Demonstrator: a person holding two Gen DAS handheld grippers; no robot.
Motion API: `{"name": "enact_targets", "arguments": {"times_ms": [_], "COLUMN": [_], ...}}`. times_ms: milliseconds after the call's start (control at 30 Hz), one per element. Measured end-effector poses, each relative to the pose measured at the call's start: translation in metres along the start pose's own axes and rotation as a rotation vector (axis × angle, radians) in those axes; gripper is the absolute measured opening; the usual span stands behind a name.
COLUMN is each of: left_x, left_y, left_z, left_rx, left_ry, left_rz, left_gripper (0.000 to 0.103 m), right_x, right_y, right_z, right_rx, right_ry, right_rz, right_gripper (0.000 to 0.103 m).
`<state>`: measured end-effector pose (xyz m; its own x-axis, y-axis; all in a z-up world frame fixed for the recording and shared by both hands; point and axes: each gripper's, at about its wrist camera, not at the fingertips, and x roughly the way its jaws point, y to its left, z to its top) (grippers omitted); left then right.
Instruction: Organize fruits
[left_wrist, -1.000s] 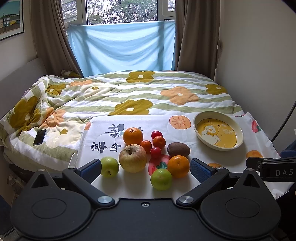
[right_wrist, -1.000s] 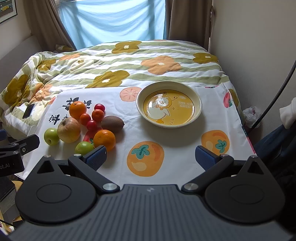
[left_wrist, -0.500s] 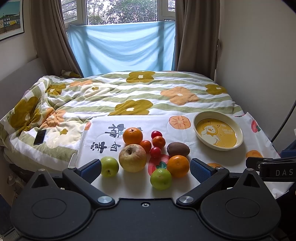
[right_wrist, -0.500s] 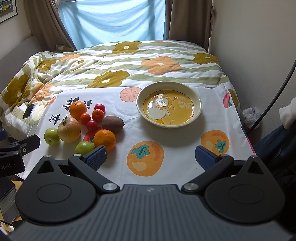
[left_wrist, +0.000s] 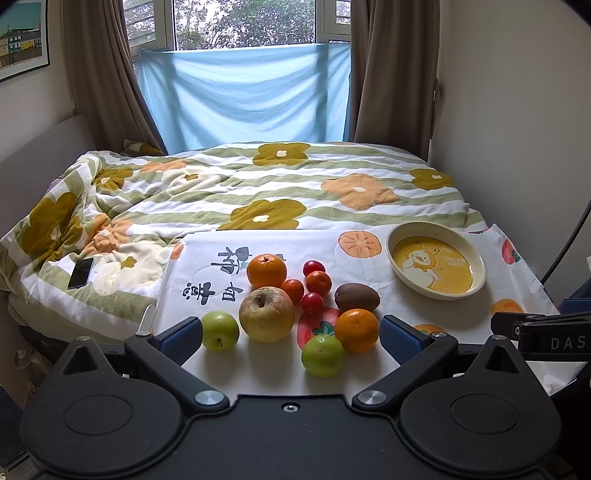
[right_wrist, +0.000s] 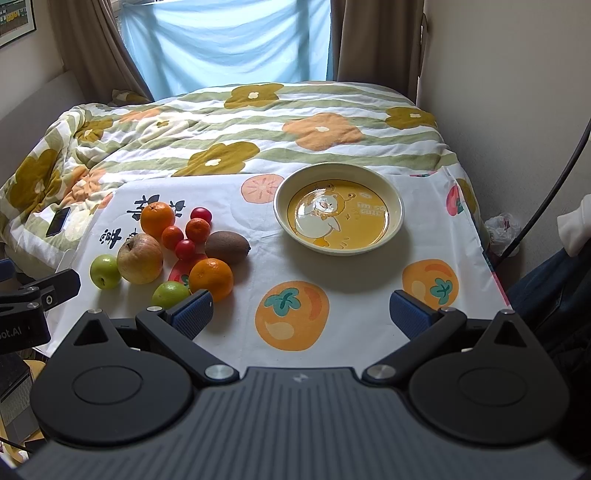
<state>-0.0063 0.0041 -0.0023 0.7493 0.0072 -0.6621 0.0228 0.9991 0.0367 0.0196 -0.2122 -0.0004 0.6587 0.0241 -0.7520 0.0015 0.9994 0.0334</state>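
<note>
A cluster of fruit lies on a printed white cloth (left_wrist: 258, 369) over the bed: a big yellow-red apple (left_wrist: 266, 314), two green apples (left_wrist: 220, 330) (left_wrist: 322, 355), two oranges (left_wrist: 266, 270) (left_wrist: 357, 330), a brown kiwi (left_wrist: 357, 297), small mandarins (left_wrist: 318, 282) and cherry tomatoes (left_wrist: 311, 302). To their right sits an empty cream dish (right_wrist: 339, 209) with a yellow duck picture. My left gripper (left_wrist: 290, 330) is open just short of the near fruit. My right gripper (right_wrist: 301, 310) is open over bare cloth in front of the dish, holding nothing.
A flowered duvet (left_wrist: 258, 184) covers the bed behind the cloth. A dark phone (left_wrist: 80, 273) lies on it at the left. Walls stand close on the right, with a black cable (right_wrist: 546, 199) hanging there. Curtains (left_wrist: 391, 66) and a blue sheet (left_wrist: 243, 92) hang at the window.
</note>
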Motion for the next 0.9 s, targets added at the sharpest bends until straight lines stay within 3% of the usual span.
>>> {"name": "enact_targets", "arguments": {"times_ms": [367, 567, 767, 900], "left_x": [-0.001, 0.004, 0.029, 0.04], "left_y": [0.001, 0.007, 0.008, -0.002], "left_z": [0.004, 0.009, -0.005, -0.012], "left_rx": [0.01, 0.034, 0.008, 0.025], "left_ry": [0.008, 0.015, 0.012, 0.054], "left_rz": [0.001, -0.053, -0.171, -0.159], "left_gripper": [0.103, 0.103, 0.103, 0.103], "right_x": [0.0, 0.002, 0.023, 0.04], "right_y": [0.001, 0.004, 0.0, 0.0], "right_z": [0.0, 0.002, -0.007, -0.011], "right_rx": [0.003, 0.004, 0.038, -0.017], "right_ry": [0.006, 0.016, 0.031, 0.033], "right_rz": [-0.006, -0.015, 0.034, 0.051], "right_gripper": [0.103, 0.103, 0.103, 0.103]}}
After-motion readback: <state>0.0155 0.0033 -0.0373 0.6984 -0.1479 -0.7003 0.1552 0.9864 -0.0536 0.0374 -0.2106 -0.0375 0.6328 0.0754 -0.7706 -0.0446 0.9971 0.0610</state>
